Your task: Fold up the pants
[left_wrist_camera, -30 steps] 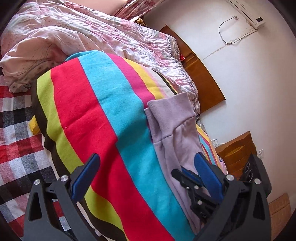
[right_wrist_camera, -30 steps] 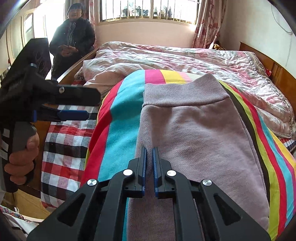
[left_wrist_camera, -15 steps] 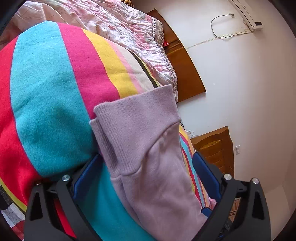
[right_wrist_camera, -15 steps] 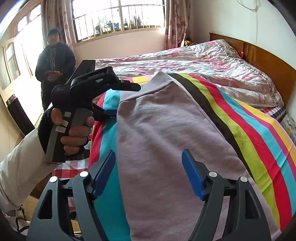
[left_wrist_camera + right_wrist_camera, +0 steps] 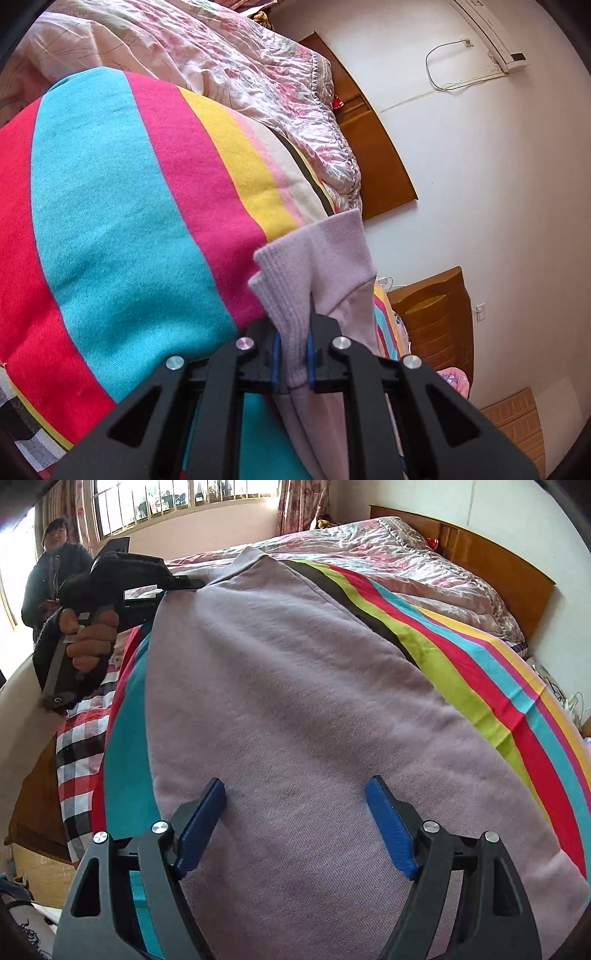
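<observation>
Striped blanket [image 5: 122,229] covers the bed under the lilac pants [image 5: 295,738]. Within 1 second the left gripper [image 5: 291,354] has closed on their ribbed waistband [image 5: 317,258], while the right gripper [image 5: 295,823] now spreads wide above the fabric, probably free to regrasp.

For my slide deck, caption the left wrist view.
Left gripper clamps the lilac pants' ribbed waistband above a striped blanket.
</observation>
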Available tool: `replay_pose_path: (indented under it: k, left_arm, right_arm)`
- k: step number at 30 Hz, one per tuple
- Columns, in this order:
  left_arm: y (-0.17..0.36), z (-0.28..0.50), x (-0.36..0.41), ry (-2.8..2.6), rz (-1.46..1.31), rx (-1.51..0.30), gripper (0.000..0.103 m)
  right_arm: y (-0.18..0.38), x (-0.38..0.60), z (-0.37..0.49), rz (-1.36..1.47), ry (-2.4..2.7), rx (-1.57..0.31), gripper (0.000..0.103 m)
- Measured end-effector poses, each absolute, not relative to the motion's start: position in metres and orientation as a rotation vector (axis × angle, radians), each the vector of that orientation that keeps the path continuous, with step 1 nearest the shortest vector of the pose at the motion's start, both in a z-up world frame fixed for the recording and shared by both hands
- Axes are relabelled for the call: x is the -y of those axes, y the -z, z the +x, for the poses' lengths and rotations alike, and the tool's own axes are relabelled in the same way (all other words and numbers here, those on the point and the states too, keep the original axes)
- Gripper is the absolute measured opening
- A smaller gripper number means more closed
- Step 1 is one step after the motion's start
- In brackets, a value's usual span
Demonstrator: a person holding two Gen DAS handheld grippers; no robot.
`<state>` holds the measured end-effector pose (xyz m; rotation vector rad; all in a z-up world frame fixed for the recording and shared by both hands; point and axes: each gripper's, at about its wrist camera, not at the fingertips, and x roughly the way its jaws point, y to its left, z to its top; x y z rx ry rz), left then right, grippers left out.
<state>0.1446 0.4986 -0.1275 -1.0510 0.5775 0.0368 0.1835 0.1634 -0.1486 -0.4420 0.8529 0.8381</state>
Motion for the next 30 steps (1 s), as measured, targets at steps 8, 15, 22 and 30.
replay_pose_path:
  k: [8,15,22,30]
  left_arm:
    - [0.044,0.150,-0.440,-0.115,-0.763,-0.534,0.010]
    - [-0.081,0.143,-0.204,0.157,-0.170,-0.415,0.010]
    - [0.049,0.108,0.057,0.489,0.384,-0.634,0.015]
    - [0.061,0.068,0.065,0.676,0.463,-0.548,0.075]
  right_arm:
    - [0.122,-0.120,0.190,-0.220,-0.803,-0.788,0.079]
    - [0.025,0.090,0.167,0.165,-0.529,-0.514,0.080]
    - [0.018,0.272,0.098,0.357,-0.190,-0.444,0.082]
    - [0.080,0.292,0.067,0.480,-0.241,-0.615,0.082]
